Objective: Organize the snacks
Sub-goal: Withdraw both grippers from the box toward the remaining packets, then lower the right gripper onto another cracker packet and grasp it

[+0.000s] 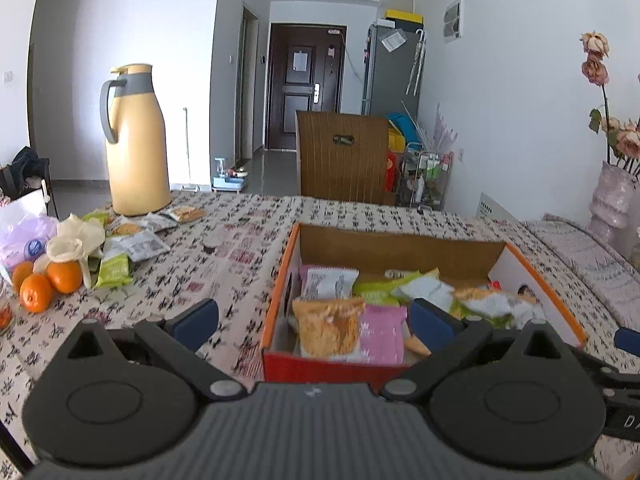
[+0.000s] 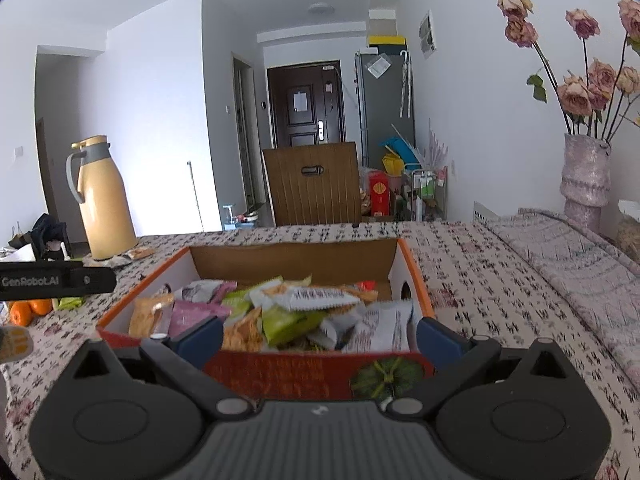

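An orange-rimmed cardboard box [image 1: 536, 276] [image 2: 416, 276] stands on the patterned tablecloth and holds several snack packets [image 1: 332, 328] [image 2: 296, 308] in orange, pink, green and white. More loose snack packets [image 1: 132, 240] lie at the left by the thermos. My left gripper [image 1: 314, 316] is open and empty, just before the box's near left corner. My right gripper [image 2: 320, 332] is open and empty, over the box's near wall. The left gripper's body [image 2: 56, 280] shows at the left edge of the right wrist view.
A yellow thermos jug [image 1: 134, 144] [image 2: 106, 200] stands at the back left. Oranges [image 1: 48, 280] and a white bag [image 1: 24, 232] lie at the left edge. A pink vase with dried roses [image 2: 584, 176] stands at the right. A brown chair back [image 1: 344, 156] is behind the table.
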